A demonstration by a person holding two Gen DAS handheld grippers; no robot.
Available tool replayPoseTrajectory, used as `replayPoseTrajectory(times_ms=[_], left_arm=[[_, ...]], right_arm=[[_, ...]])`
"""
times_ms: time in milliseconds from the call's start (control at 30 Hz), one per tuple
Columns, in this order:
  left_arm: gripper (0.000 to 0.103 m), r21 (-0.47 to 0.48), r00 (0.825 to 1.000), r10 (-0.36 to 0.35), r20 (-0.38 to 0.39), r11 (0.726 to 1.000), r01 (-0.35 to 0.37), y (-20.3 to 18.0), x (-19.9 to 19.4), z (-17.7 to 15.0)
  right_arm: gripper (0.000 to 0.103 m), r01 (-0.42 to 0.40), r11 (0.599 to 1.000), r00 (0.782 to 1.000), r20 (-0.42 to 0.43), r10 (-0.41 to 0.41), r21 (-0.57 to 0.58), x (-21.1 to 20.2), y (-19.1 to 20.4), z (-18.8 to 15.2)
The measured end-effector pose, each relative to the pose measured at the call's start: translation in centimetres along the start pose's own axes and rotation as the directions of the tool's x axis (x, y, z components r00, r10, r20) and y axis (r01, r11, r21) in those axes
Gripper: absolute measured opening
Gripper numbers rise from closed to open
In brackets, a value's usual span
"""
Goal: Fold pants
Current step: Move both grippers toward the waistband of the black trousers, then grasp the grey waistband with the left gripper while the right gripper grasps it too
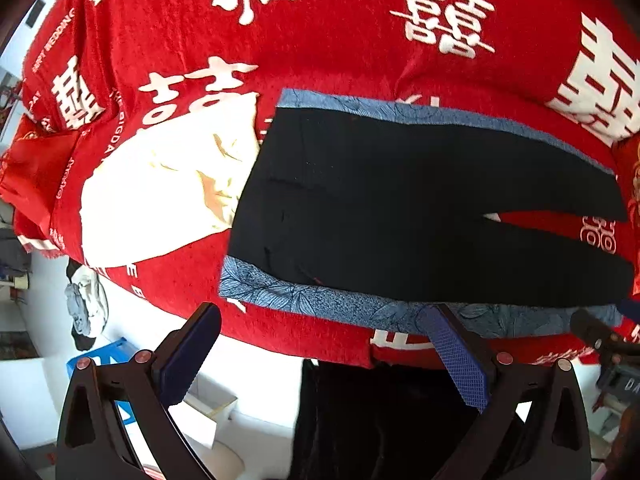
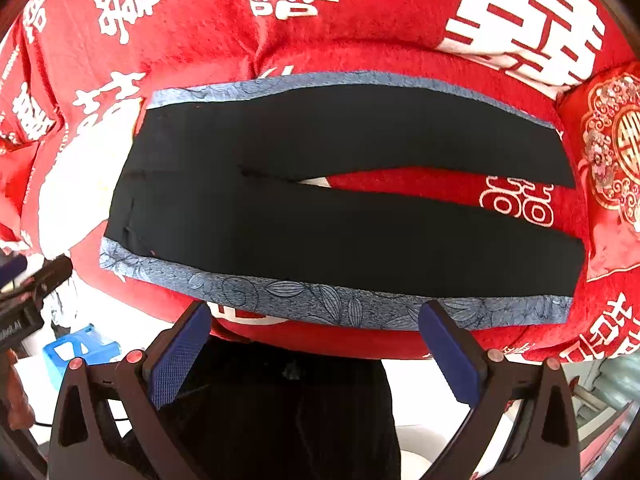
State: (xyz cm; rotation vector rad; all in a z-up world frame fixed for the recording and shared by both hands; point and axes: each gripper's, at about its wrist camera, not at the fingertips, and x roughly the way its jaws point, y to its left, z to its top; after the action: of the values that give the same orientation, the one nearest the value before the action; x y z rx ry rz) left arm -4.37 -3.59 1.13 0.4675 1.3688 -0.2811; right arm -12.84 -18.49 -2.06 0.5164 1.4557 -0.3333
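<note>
Black pants point(image 1: 400, 208) with blue patterned side stripes point(image 1: 320, 300) lie flat on a red bedspread point(image 1: 340, 40), waist to the left, the two legs spread apart to the right. They also show in the right wrist view point(image 2: 320, 200). My left gripper point(image 1: 320, 320) is open and empty, just above the near side stripe by the bed's front edge. My right gripper point(image 2: 316, 312) is open and empty, just above the near stripe point(image 2: 320, 300) further along the leg.
A white cloth point(image 1: 168, 184) lies on the bed left of the waist. A red embroidered pillow point(image 2: 608, 168) lies at the right. A blue stool point(image 2: 80, 348) and white floor sit below the bed's edge. The other gripper point(image 2: 28, 296) shows at the left.
</note>
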Motion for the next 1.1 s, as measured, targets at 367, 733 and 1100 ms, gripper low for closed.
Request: replayPoseTrajectory(times_ms=[367, 733, 1100], left_arm=[[0.103, 0.085, 0.999, -0.028, -0.028, 0.996, 0.03, 1.4, 6.0, -0.1], [0.103, -0.038, 0.983, -0.183, -0.011, 0.983, 0.182, 5.7, 12.8, -1.5], [0.103, -0.265, 0.899, -0.437, 0.031, 0.864, 0.429, 11.0, 20.5, -5.8]], right_arm=[[0.103, 0.065, 0.995, 0.998, 0.004, -0.066, 0.074, 3.9, 1.4, 0.1], [0.103, -0.261, 0.935, 0.965, 0.095, 0.245, 0.241, 8.1, 0.0, -2.6], [0.078, -0.62, 0.678, 0.773, 0.159, 0.615, 0.395, 18.1, -2.6, -9.9]])
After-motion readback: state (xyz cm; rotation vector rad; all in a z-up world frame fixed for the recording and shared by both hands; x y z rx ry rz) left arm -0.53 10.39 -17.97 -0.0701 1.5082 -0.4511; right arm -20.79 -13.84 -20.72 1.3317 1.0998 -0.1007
